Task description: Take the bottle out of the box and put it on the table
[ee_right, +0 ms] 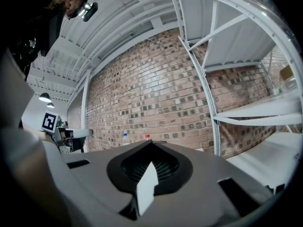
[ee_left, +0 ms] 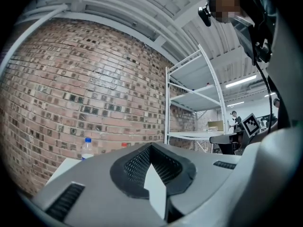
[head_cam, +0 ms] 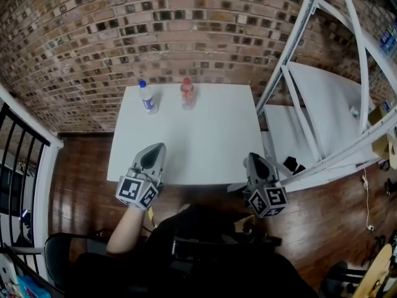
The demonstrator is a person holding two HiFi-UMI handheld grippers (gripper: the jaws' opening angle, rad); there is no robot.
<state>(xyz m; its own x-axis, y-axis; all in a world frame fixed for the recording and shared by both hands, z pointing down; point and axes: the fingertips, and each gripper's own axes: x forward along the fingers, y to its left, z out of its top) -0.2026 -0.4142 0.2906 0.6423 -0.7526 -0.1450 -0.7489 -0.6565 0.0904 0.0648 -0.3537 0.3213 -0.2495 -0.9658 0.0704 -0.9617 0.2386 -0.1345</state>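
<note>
Two bottles stand upright at the far edge of the white table (head_cam: 205, 148): a clear one with a blue cap (head_cam: 147, 97) and, to its right, one with a red cap (head_cam: 187, 94). No box shows in any view. My left gripper (head_cam: 157, 148) hovers over the table's near edge, jaws shut and empty. My right gripper (head_cam: 251, 158) sits at the near right corner, also shut and empty. In the left gripper view the blue-capped bottle (ee_left: 86, 148) and the red cap (ee_left: 124, 145) peek over the shut jaws. The right gripper view shows only both caps, blue (ee_right: 125, 136) and red (ee_right: 147, 136).
A white metal shelf rack (head_cam: 322, 104) stands close to the table's right side. A brick wall (head_cam: 124, 30) runs behind the table. A black railing (head_cam: 18, 148) is at the left, over wooden floor (head_cam: 80, 185). A dark chair (head_cam: 62, 253) is near my left.
</note>
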